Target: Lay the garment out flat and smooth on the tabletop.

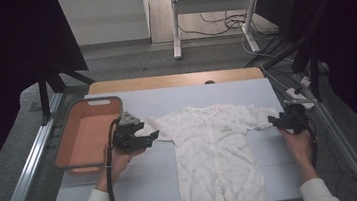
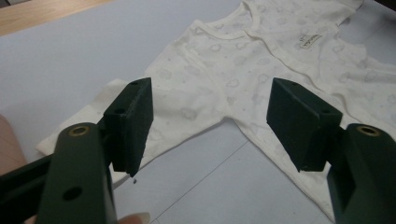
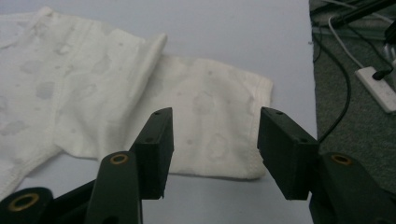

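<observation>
A cream baby romper (image 1: pixel 216 149) lies flat, front up, on the white table sheet (image 1: pixel 165 182), sleeves spread to both sides. My left gripper (image 1: pixel 151 136) hovers open over the garment's left sleeve (image 2: pixel 182 100), its jaws wide apart with nothing between them. At the other sleeve's cuff (image 3: pixel 219 126) my right gripper (image 1: pixel 275 119) also stands open, jaws straddling the cuff from just above. The romper's snap front and small label (image 2: pixel 308 39) appear in the left gripper view.
An orange tub (image 1: pixel 88 135) with a grey rim sits at the table's left, close behind my left hand. A power strip (image 3: pixel 379 88) and cables lie on the floor to the right of the table edge. A desk frame (image 1: pixel 210 14) stands beyond.
</observation>
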`<state>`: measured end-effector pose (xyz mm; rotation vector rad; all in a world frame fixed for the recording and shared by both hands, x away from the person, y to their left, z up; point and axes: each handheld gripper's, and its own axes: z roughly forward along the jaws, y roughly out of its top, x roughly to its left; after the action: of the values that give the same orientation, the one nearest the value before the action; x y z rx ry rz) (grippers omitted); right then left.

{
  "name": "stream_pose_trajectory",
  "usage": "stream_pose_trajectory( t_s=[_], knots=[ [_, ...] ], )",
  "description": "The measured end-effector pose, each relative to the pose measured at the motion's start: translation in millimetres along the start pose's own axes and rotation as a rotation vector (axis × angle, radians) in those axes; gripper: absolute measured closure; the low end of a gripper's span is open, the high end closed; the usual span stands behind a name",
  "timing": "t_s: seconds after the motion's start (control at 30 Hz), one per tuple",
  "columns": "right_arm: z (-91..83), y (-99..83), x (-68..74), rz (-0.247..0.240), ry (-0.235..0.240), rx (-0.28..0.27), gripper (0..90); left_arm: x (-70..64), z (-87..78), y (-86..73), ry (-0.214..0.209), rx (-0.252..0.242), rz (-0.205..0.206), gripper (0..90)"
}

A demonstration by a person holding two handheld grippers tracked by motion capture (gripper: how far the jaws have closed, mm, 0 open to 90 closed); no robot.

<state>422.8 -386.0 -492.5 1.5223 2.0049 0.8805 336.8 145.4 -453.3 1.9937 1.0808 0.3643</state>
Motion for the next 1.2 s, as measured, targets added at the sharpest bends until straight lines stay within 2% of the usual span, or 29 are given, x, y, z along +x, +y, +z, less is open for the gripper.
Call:
stream_pose_trajectory(
  t_s=[0.17, 0.23, 0.3, 0.4, 0.47, 0.5, 0.6, 0.73, 0.87, 1.0, 1.03, 1.1, 1.2],
  knots=[
    [12.8, -1.8, 2.4, -0.018, 0.006, 0.047, 44.1, -0.8, 1.7, -0.3, -0.001, 0.003, 0.002, 32.5],
    [17.6, -2.4, 6.9, -0.052, -0.009, 0.076, 48.2, -0.7, 1.5, -0.3, -0.001, 0.002, 0.002, 32.5],
    [20.1, -3.2, 10.2, -0.080, -0.019, 0.087, 57.5, -0.3, 0.8, -0.4, 0.000, 0.002, 0.001, 32.5],
    [19.2, -2.9, 11.9, -0.097, -0.003, 0.089, 81.3, 0.4, 0.7, -0.9, 0.001, 0.001, -0.001, 32.5],
    [18.4, -3.0, 12.1, -0.102, 0.007, 0.095, 89.0, 0.4, 0.9, -1.4, 0.001, 0.002, -0.001, 32.5],
    [18.4, -3.2, 12.2, -0.105, 0.005, 0.094, 89.5, 0.4, 0.8, -1.5, 0.002, 0.003, -0.001, 32.4],
    [14.2, -4.5, 9.5, -0.103, -0.016, 0.092, 89.7, 1.2, -0.6, -1.3, 0.004, -0.001, -0.004, 32.4],
    [1.8, -9.1, 1.7, -0.058, -0.039, 0.071, 89.7, 2.8, -1.2, -2.2, 0.007, -0.001, -0.010, 32.5],
    [-7.3, -17.1, -1.4, -0.022, -0.029, 0.072, 89.6, 2.3, -1.3, -2.4, 0.007, 0.001, -0.009, 32.4],
    [-13.9, -18.7, 1.9, -0.024, -0.037, 0.051, 89.1, 2.3, -3.2, -1.2, 0.007, -0.006, -0.009, 32.4],
    [-14.8, -18.6, 3.1, -0.028, -0.037, 0.047, 86.5, 2.4, -3.3, -1.1, 0.007, -0.008, -0.009, 32.4],
    [-17.4, -17.6, 6.2, -0.035, -0.043, 0.023, 73.2, 2.3, -3.4, -1.1, 0.007, -0.009, -0.009, 32.4],
    [-23.8, -15.0, 10.4, -0.028, 0.017, -0.033, 59.1, 1.8, -3.4, -0.9, 0.007, -0.007, -0.006, 32.4]
  ],
)
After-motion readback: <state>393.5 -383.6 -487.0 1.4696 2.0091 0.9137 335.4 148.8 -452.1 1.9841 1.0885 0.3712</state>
